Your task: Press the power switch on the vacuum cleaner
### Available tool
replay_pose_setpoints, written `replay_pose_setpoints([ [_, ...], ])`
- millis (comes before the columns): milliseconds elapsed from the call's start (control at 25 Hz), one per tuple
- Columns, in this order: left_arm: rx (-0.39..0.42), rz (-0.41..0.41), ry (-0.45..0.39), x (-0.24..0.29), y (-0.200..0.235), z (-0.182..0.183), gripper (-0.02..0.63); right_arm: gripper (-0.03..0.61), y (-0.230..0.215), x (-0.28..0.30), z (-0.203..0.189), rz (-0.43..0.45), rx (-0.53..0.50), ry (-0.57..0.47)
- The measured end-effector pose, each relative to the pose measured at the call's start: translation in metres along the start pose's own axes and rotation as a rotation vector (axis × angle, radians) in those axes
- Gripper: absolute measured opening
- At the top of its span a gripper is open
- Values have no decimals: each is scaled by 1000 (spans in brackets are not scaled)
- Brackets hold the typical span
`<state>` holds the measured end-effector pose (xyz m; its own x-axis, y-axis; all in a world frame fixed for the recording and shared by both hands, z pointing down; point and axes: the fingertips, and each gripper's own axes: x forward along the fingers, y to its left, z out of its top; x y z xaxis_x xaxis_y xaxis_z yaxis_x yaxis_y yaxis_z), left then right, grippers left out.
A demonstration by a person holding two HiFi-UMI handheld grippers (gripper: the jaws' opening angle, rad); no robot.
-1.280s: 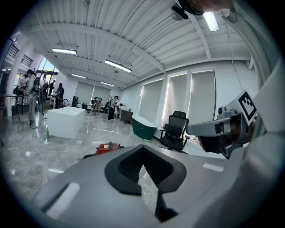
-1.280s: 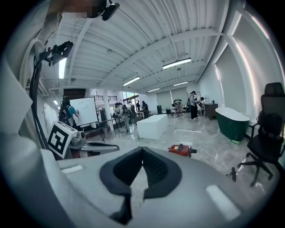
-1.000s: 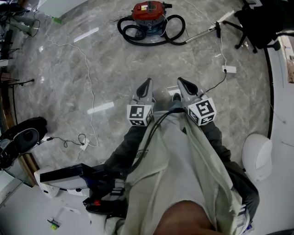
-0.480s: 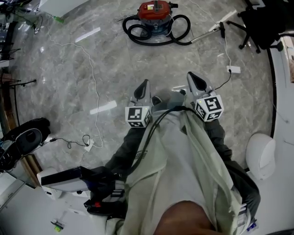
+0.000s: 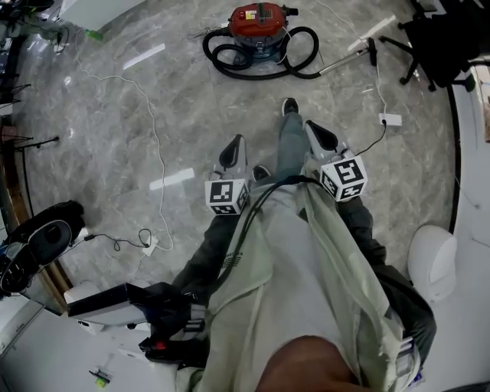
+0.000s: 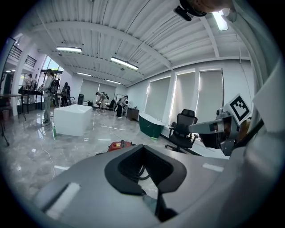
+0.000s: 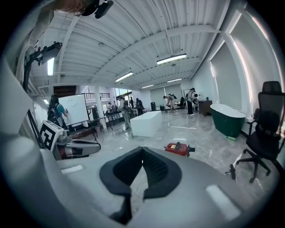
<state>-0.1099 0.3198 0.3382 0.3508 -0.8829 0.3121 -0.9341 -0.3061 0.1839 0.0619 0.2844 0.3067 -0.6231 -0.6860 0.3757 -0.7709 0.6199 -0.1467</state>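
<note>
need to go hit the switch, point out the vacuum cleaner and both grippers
vacuum cleaner (image 5: pixel 258 19), head view, red lid
left gripper (image 5: pixel 237 141), head view, jaw tips
right gripper (image 5: pixel 311 125), head view, jaw tips

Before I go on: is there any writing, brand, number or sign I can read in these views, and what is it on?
No text can be read in any view.
Vacuum cleaner: a small label on its red top, too small to read.
Trouser leg: pale print, too blurred to read.
Whiteboard: faint marks, unreadable.
Marker cubes: black-and-white square patterns, no words.
</note>
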Motion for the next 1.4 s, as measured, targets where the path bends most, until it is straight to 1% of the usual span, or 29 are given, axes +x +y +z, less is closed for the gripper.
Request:
replay_pose_setpoints([
  [160, -31, 54, 17, 37, 24, 7, 6, 2, -33, 42, 9, 37, 2, 17],
  [320, -51, 111, 32, 91, 41, 22, 6, 2, -89, 85, 29, 63, 8, 17],
  [440, -59, 116, 42, 146, 44, 40, 6, 2, -136, 118, 50, 76, 16, 15],
  [560, -50, 103, 30, 198, 36, 70, 6, 2, -176, 147, 76, 109, 10, 20],
  [680, -46, 104, 13, 241, 31, 95, 6, 2, -208, 172, 101, 148, -10, 24],
  [840, -63, 128, 13, 287, 33, 114, 6, 2, -245, 202, 123, 174, -25, 32],
  [1000, -81, 140, 40, 308, 36, 118, 6, 2, -263, 222, 125, 197, -20, 67],
  [1120, -101, 161, 63, 316, 47, 114, 6, 2, -265, 236, 125, 211, -15, 85],
  [1240, -113, 157, 96, 330, 59, 105, 6, 2, -265, 251, 123, 210, -5, 87],
  [1320, -115, 140, 138, 345, 68, 92, 6, 2, -267, 265, 119, 200, -26, 88],
  [1400, -107, 118, 179, 364, 78, 81, 6, 2, -273, 281, 119, 170, -77, 80],
])
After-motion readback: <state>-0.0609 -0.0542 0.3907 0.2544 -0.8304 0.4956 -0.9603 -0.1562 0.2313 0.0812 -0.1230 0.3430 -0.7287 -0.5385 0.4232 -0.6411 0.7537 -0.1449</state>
